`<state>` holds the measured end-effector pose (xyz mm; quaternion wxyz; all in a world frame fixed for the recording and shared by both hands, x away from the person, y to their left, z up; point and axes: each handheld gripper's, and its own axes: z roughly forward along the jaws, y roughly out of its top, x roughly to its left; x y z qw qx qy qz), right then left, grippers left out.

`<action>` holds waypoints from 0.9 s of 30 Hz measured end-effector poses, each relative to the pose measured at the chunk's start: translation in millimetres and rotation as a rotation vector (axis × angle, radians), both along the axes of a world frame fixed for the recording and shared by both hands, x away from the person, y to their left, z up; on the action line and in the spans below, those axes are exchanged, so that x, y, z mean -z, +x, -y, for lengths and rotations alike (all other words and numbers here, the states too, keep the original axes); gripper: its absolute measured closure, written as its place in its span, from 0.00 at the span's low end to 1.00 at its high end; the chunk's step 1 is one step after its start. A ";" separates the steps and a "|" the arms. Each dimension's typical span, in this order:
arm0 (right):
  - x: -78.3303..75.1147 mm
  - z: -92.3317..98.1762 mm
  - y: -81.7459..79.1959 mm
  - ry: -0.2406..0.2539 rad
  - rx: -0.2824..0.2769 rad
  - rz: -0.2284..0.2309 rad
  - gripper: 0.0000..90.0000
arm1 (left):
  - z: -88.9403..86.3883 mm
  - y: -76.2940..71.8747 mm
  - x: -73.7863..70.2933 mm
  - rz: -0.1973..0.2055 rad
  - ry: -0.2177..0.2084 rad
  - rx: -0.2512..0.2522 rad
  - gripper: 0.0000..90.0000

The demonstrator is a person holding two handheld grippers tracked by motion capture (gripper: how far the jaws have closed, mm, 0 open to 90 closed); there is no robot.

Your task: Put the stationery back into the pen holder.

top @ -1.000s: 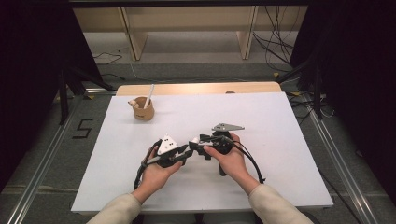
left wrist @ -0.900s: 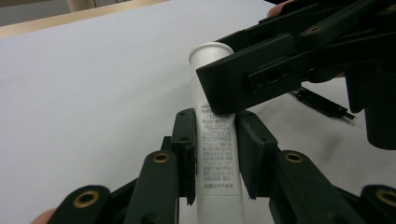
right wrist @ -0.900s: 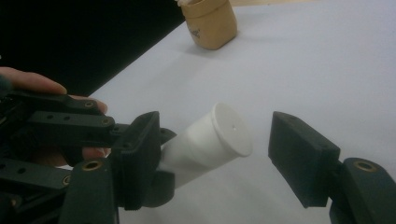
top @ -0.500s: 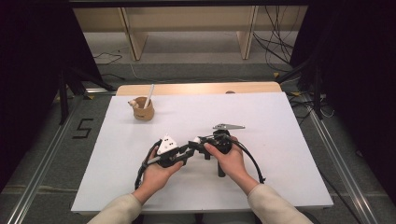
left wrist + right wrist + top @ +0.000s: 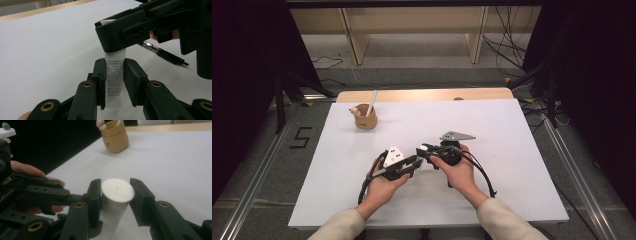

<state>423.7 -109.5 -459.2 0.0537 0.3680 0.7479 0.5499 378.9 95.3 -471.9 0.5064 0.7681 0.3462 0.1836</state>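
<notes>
My left gripper is shut on a white tube with small print on its label, holding it by its lower part. In the high view both hands meet at the table's middle, with the left gripper pointing right and the right gripper pointing left. The right gripper straddles the tube's flat round end. Its jaws have just been closing. One pad touches the tube, and the other stands a sliver off.
A tan cup holding a white stick stands at the back left of the white table cover. The cup also lies beyond the right gripper. A black pen lies on the cover under the right hand.
</notes>
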 end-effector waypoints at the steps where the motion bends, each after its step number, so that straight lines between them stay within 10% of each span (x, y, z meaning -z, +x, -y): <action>1: -1.3 -0.4 -1.0 -0.028 0.010 0.030 0.72 | -0.3 -0.2 -1.0 0.018 0.008 -0.007 0.94; 13: -11.2 -6.4 -9.5 -0.138 -0.004 0.188 0.72 | 5.2 0.4 1.4 0.047 0.093 -0.021 0.59; 27: -12.9 -12.8 -14.8 -0.175 -0.015 0.234 0.72 | 16.7 7.2 3.8 0.040 0.071 -0.017 0.64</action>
